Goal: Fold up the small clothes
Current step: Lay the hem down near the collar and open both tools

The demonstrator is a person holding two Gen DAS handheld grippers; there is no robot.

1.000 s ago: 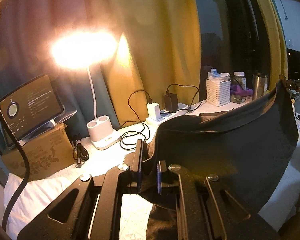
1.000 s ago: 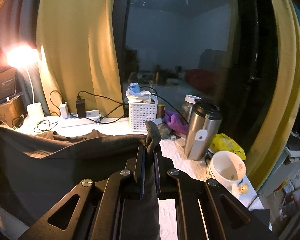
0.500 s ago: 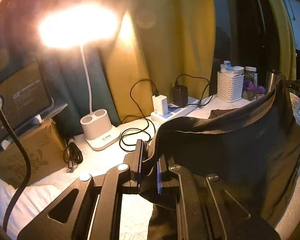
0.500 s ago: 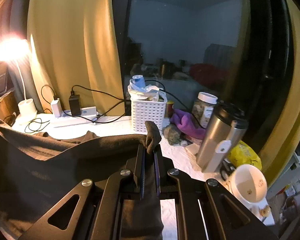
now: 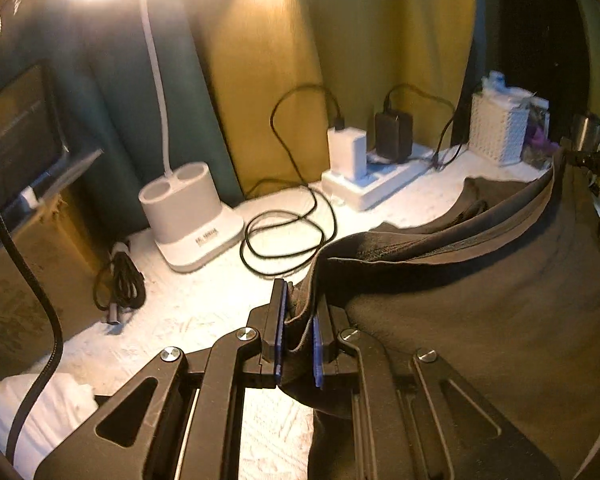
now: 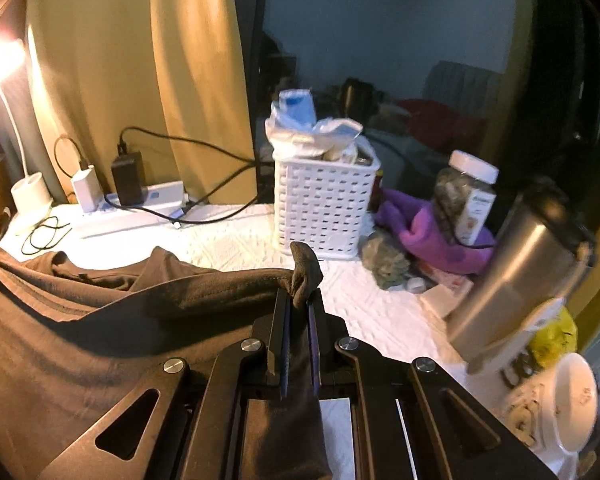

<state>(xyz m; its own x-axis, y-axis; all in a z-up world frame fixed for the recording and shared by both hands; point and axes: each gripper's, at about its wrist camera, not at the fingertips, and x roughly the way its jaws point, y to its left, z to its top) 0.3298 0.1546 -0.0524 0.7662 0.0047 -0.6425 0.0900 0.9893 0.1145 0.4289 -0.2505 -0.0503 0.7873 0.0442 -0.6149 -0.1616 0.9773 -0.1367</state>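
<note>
A dark grey garment (image 5: 480, 300) hangs stretched between my two grippers above the white tabletop (image 5: 188, 308). My left gripper (image 5: 298, 304) is shut on one corner of its upper hem, the cloth bunched between the blue pads. My right gripper (image 6: 298, 300) is shut on the opposite corner, a nub of fabric (image 6: 306, 268) sticking up past its fingertips. In the right wrist view the dark grey garment (image 6: 80, 340) sags to the left. Its far edge lies crumpled on the table behind the raised hem. The lower part is hidden below both views.
A lit desk lamp with a white base (image 5: 188, 224), coiled black cables (image 5: 288, 232), a power strip with chargers (image 5: 376, 176) and a cardboard box (image 5: 24, 280) line the back left. A white basket (image 6: 320, 200), jar (image 6: 466, 196), steel tumbler (image 6: 516, 292), purple cloth (image 6: 428, 236) and white mug (image 6: 572, 404) crowd the right.
Both grippers have moved forward and down toward the back of the table with the garment between them; lamp base, chargers and basket look nearer. Both grips are unchanged.
</note>
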